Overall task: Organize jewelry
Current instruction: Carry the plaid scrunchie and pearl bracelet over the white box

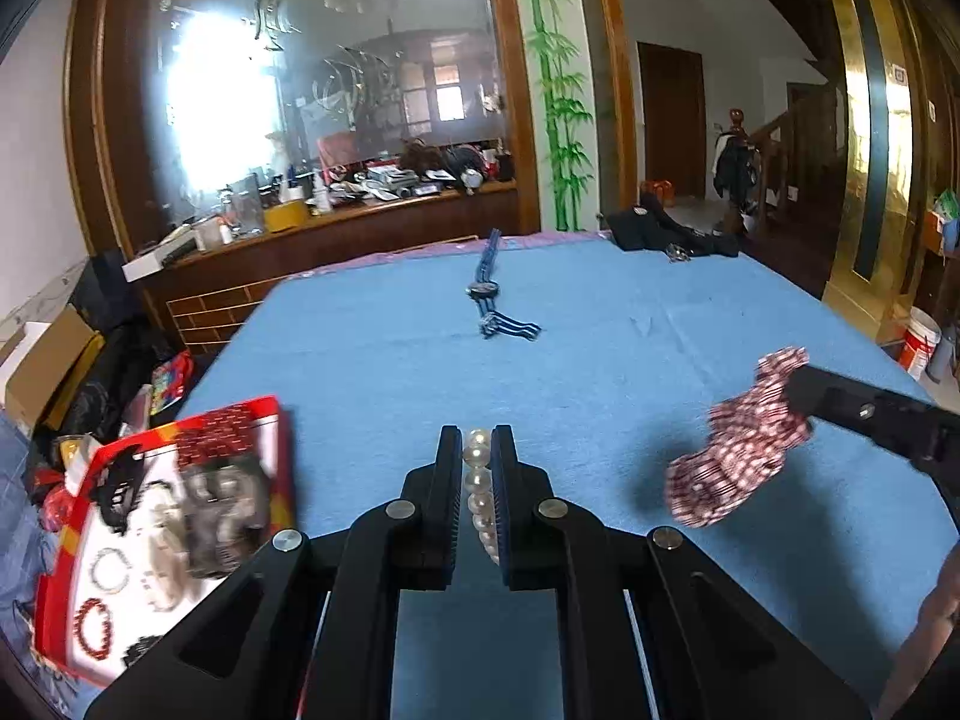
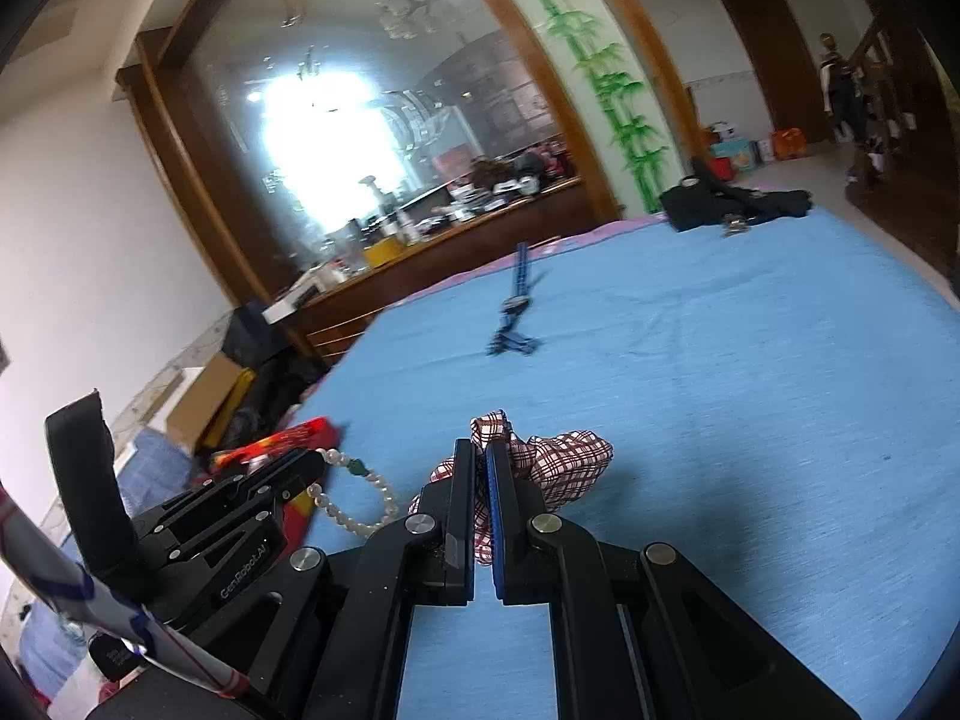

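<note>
A white pearl bead bracelet (image 1: 478, 489) is clamped in the left gripper (image 1: 478, 441). A red-and-white checked fabric scrunchie (image 2: 558, 462) is clamped in the right gripper (image 2: 480, 450). A red-rimmed jewelry tray (image 1: 63, 546) is located at the left gripper's 9 o'clock.

Lower left of the left wrist view: the red tray (image 1: 180, 438) is motion-blurred, its contents smeared, its near corner hidden behind the left claw (image 1: 477, 450).

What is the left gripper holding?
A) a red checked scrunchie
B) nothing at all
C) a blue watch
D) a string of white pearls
D: the left gripper is pinched on a pearl bracelet, its white beads showing between the fingers, while the checked scrunchie is in the right gripper and the blue watch lies on the blue cloth.
</note>
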The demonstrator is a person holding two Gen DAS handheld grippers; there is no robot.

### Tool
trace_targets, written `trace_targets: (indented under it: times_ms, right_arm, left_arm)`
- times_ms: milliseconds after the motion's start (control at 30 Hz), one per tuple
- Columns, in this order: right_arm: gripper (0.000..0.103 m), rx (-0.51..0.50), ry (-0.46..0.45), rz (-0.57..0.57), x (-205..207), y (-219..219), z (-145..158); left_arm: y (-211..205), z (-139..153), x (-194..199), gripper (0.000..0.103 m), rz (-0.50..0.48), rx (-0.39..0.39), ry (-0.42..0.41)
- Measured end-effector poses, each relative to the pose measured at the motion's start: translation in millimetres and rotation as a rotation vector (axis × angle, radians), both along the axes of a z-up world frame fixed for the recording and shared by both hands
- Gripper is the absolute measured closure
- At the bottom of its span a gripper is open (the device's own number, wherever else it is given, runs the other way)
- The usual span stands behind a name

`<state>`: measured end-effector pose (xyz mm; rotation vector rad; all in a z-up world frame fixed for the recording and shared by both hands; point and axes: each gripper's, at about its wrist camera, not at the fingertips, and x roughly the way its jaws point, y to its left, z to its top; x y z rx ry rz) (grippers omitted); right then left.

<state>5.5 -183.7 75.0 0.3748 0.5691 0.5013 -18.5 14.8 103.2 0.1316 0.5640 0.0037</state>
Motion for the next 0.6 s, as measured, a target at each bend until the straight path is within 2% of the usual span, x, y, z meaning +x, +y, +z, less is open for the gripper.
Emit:
trace_targets:
  times_ms: [133, 333, 600]
  right_arm:
    - [0.098, -0.01, -0.008, 0.084, -8.6, 37.1, 10.1]
    - [0.098, -0.042, -0.025, 0.222, -14.1, 111.0, 25.1]
    - [0.098, -0.082, 0.004, 0.362, -10.3, 209.5, 20.7]
  left_arm:
    - [29.2, 10.5, -18.0, 0.094, 0.035, -0.027, 0.0]
    - [93.4, 16.7, -41.5, 0.094, 0.155, -0.048, -0.007]
    - [190.0, -6.2, -59.5, 0.094, 0.345, -0.099, 0.057]
